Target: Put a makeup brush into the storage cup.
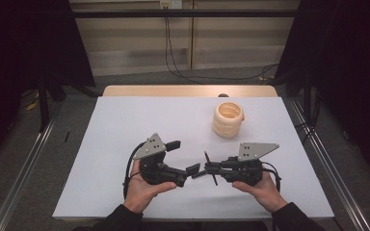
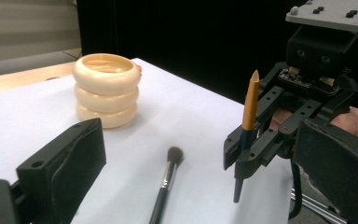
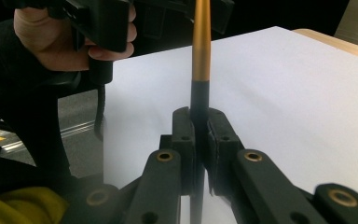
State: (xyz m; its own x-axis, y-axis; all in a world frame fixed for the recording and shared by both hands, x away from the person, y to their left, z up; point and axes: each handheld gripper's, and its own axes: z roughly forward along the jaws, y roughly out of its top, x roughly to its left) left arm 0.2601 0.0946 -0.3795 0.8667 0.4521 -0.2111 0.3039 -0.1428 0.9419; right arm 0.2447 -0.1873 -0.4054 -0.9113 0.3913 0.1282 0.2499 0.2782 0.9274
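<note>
Table: I see a white sheet (image 1: 125,120) covering the tabletop, with a strip of bare wood along its far edge.

Ring stack: a cream holder of three stacked rings (image 1: 228,119) stands upright on the far right part of the sheet, well apart from both of my grippers; from the left gripper view it sits beyond my left jaw, its open top facing up.

Left gripper: my left gripper (image 1: 183,158) is low over the near middle of the sheet, jaws spread wide with nothing between the pads; it grips nothing.

Right gripper: my right gripper (image 1: 207,168) faces the left one, tips near each other, and its jaws are clamped tight on a thin brush handle (image 3: 200,51).

Held brush: gold at the upper end, black below, it stands roughly upright between the right jaws in both gripper views, crossing them at right angles; from the high view it shows as a thin dark stick (image 1: 210,168) just past the jaw tips.

Loose brush: a second make-up brush (image 2: 166,179) with a dark tuft lies flat on the sheet between my two grippers, tuft towards the ring stack; in the high view I think it is hidden under the gripper tips, though I cannot be sure.
</note>
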